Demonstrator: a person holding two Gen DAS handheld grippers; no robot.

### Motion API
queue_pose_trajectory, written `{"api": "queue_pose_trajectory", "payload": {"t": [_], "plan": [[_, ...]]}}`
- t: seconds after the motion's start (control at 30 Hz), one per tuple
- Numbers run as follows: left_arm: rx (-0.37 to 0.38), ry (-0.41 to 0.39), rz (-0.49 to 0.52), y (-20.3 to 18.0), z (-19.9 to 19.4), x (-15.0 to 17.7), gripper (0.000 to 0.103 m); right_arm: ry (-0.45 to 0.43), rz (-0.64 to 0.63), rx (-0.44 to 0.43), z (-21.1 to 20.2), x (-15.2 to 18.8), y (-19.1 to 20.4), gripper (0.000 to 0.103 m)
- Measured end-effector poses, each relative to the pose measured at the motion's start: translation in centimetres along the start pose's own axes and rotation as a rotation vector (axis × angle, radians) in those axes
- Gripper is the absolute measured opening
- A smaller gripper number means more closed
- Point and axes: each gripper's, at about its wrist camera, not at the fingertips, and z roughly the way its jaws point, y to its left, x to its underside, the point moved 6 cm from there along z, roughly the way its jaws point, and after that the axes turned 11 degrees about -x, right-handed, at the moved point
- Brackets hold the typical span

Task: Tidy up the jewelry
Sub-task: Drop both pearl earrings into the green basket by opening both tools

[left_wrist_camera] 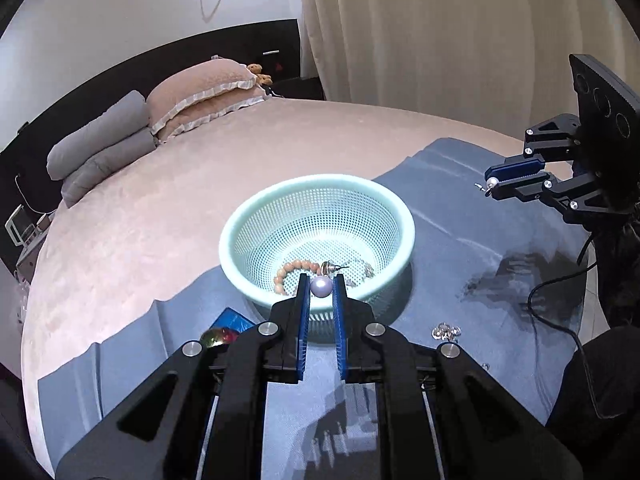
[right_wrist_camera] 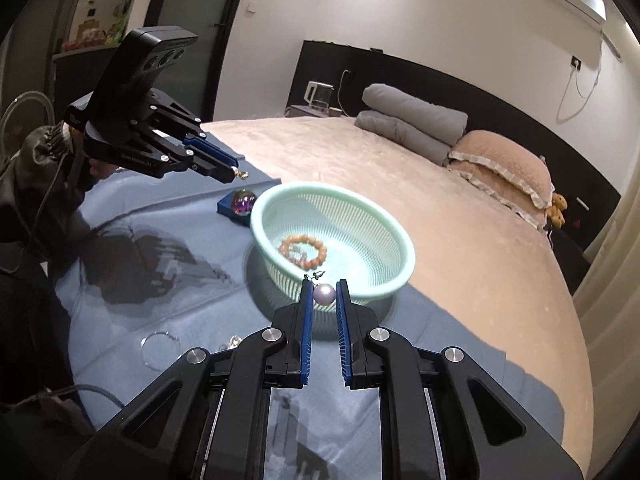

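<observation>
Bedding under a blue cloth (left_wrist_camera: pixel 460 208) was shown in the left wrist view, where the left gripper (left_wrist_camera: pixel 321 286) was clenched on a pearl earring (left_wrist_camera: pixel 321 287) above the mint basket (left_wrist_camera: pixel 236 224). In the right wrist view, the right gripper (right_wrist_camera: pixel 324 294) was clamped on a second pearl earring (right_wrist_camera: pixel 324 294), held just short of the basket's near rim. A round pearl pinched only at the tips could be squeezed out and lost in the cloth folds.

Even indoor light is seen; dark gripper shadows are cast on the blue cloth (left_wrist_camera: pixel 460 232); edges are fisheye-bent and vignetted.
</observation>
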Motion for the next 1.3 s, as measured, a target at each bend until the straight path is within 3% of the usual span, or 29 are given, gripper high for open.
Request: {"api": "queue_pose_trajectory", "payload": {"t": [0.27,0.53,0.7,0.73,0.77,0.8,0.87,0.9,0.93,0.97,1.03,1.3], "plan": [[0.011,0.018,0.002,-0.1,2.8,-2.6,0.012,-0.032,0.026,-0.063,3.4,-2.6,-2.3,0.011],[0.049,0.11,-0.024,-1.3,6.8,-1.1,0.012,0.026,0.228,-0.12,9.9,-0.1,-5.5,0.011],[0.051,0.127,-0.019,-1.7,7.3,-0.6,0.012,0.011,0.28,-0.117,10.4,0.6,-5.9,0.012],[0.053,0.125,-0.018,-1.8,7.2,-0.5,0.012,0.007,0.295,-0.111,10.2,0.6,-6.1,0.02],[0.048,0.122,-0.02,-1.8,7.2,-0.4,0.013,-0.001,0.298,-0.085,10.0,0.6,-6.3,0.041],[0.042,0.122,-0.022,-1.8,7.1,-0.4,0.02,-0.015,0.305,-0.073,9.7,0.5,-6.4,0.051],[0.011,0.105,-0.021,-1.3,6.5,-0.3,0.053,-0.048,0.314,-0.074,8.9,0.4,-6.6,0.065],[-0.013,0.087,-0.024,-1.0,6.0,-0.3,0.077,-0.063,0.312,-0.057,8.4,0.4,-6.7,0.068],[-0.024,0.068,-0.025,-0.8,5.4,-0.3,0.085,-0.069,0.31,-0.039,8.0,0.4,-6.8,0.079],[-0.027,0.053,-0.024,-0.5,4.9,-0.3,0.087,-0.075,0.307,-0.027,7.6,0.5,-7.0,0.085],[-0.036,0.028,-0.017,-0.2,3.9,-0.1,0.097,-0.087,0.304,-0.016,6.9,0.5,-7.2,0.085],[-0.049,0.072,-0.005,0.4,3.5,2.0,0.097,-0.065,0.314,0.02,5.8,1.5,-7.6,0.086]]}}
